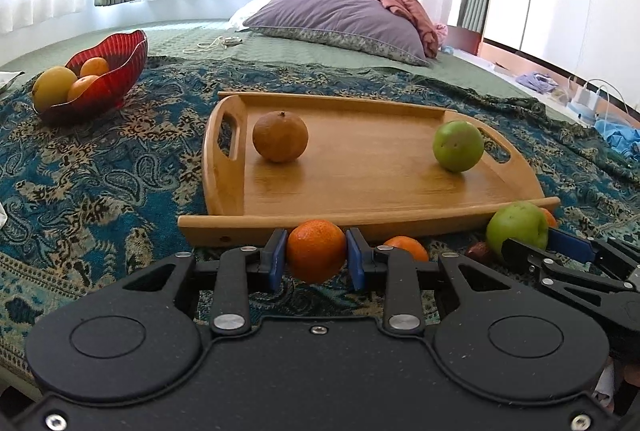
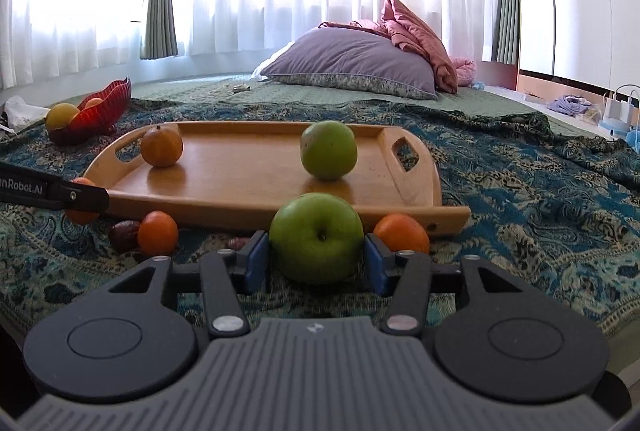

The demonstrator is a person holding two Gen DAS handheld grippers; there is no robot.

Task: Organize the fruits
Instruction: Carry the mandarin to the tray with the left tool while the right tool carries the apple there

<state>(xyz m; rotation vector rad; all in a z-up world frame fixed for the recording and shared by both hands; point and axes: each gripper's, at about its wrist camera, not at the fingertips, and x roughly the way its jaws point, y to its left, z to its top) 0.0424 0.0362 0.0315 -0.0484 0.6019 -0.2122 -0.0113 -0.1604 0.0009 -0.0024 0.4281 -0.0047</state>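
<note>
Blue pads of the left gripper point(image 1: 316, 258) are clamped on a small orange point(image 1: 316, 250), held just in front of the wooden tray point(image 1: 360, 219), probably bound for the red bowl point(image 1: 120, 71) where other oranges already sit. The right gripper point(image 2: 316, 258) has its pads against a green apple point(image 2: 316, 237) (the grip looks settled, though contact on the left pad is hard to confirm). Another apple point(image 2: 329, 150) rests on the tray, so sorting by kind seems the aim. Loose oranges point(image 2: 157, 233) lie on the patterned blanket point(image 2: 520, 211).
</note>
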